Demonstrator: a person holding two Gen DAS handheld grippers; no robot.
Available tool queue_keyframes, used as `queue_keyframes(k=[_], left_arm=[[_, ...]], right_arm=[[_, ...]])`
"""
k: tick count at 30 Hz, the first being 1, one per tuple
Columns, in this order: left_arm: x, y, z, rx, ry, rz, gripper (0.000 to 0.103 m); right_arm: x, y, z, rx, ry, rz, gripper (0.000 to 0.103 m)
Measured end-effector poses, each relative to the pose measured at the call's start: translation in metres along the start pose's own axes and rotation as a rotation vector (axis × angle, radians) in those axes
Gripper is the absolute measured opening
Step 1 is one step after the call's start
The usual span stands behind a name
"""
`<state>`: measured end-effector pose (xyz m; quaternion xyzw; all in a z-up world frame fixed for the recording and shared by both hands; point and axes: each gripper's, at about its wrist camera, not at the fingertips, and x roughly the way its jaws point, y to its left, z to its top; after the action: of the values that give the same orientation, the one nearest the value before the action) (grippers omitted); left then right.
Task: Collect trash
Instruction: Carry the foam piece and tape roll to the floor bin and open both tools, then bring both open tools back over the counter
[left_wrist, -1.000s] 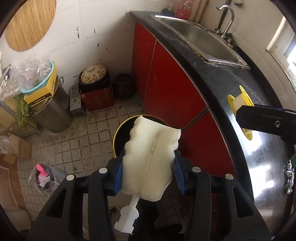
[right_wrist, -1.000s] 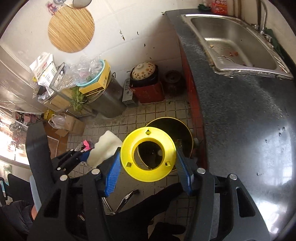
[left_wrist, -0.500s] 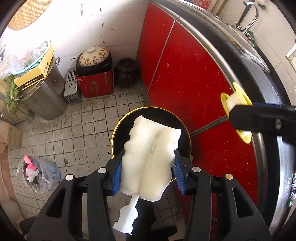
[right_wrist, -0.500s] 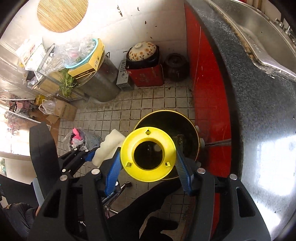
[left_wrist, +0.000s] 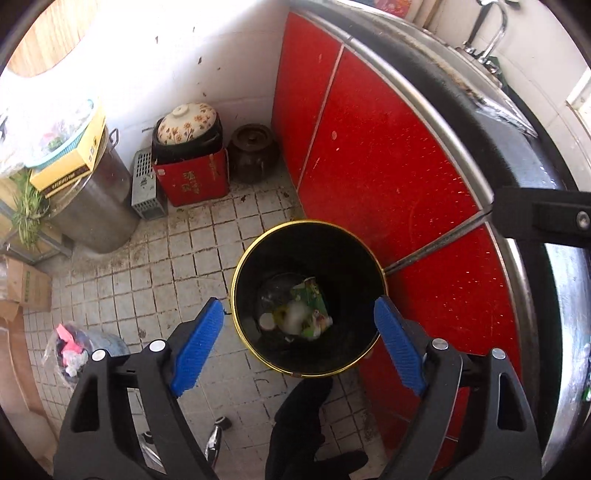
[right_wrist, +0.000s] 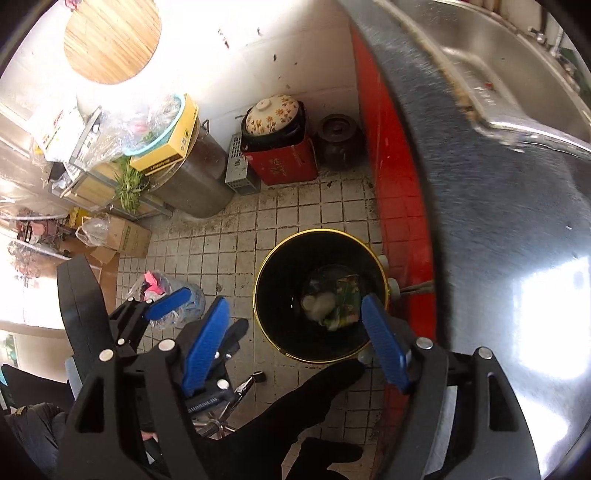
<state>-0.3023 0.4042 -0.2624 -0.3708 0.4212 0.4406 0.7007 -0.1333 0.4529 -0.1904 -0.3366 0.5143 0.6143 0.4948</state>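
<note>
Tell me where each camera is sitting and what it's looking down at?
Left wrist: rides the left gripper, aimed steeply down into the black bin; own open blue pads frame it.
Right wrist: rides the right gripper, looking down at the same bin; the left gripper shows too.
Shared: bin, tiled floor, red cupboards.

Right claw (right_wrist: 295, 345) agape — empty — above trash bin (right_wrist: 273, 295)

Open mouth of the black bin (left_wrist: 258, 258) straight below, unobstructed, red cabinet doors (left_wrist: 388, 166) crowding it from 1 to 4 o'clock, tabletop (right_wrist: 498, 221) edge overhanging above them, bare tiled floor (left_wrist: 192, 251) free from 9 to 11 o'clock
</note>
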Motion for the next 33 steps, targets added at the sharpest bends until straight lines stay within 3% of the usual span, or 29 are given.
queue_keyframes(k=[9, 13, 16, 21, 26, 28, 33], left_arm=[[-0.050, -0.050, 0.014, 0.132, -0.063, -0.009, 0.092], [-0.082, -0.104, 0.022, 0.278, -0.114, -0.059, 0.094], [-0.107, -0.160, 0.020, 0.420, -0.166, -0.138, 0.096], [-0.141, -0.270, -0.001, 0.642, -0.189, -0.326, 0.096], [-0.171, -0.383, -0.058, 0.900, -0.184, -0.518, 0.096], [-0.183, -0.422, -0.086, 0.997, -0.183, -0.574, 0.096], [-0.203, -0.479, -0.150, 1.182, -0.184, -0.658, 0.096]], right_arm=[[-0.105, -0.032, -0.044, 0.110, -0.154, -0.025, 0.082], [-0.164, -0.060, -0.085, 0.186, -0.264, -0.098, 0.089], [-0.210, -0.088, -0.127, 0.287, -0.338, -0.164, 0.089], [-0.284, -0.139, -0.224, 0.514, -0.450, -0.302, 0.089], [-0.338, -0.175, -0.335, 0.769, -0.538, -0.455, 0.089], [-0.352, -0.185, -0.378, 0.870, -0.561, -0.499, 0.089], [-0.375, -0.192, -0.480, 1.085, -0.617, -0.564, 0.089]])
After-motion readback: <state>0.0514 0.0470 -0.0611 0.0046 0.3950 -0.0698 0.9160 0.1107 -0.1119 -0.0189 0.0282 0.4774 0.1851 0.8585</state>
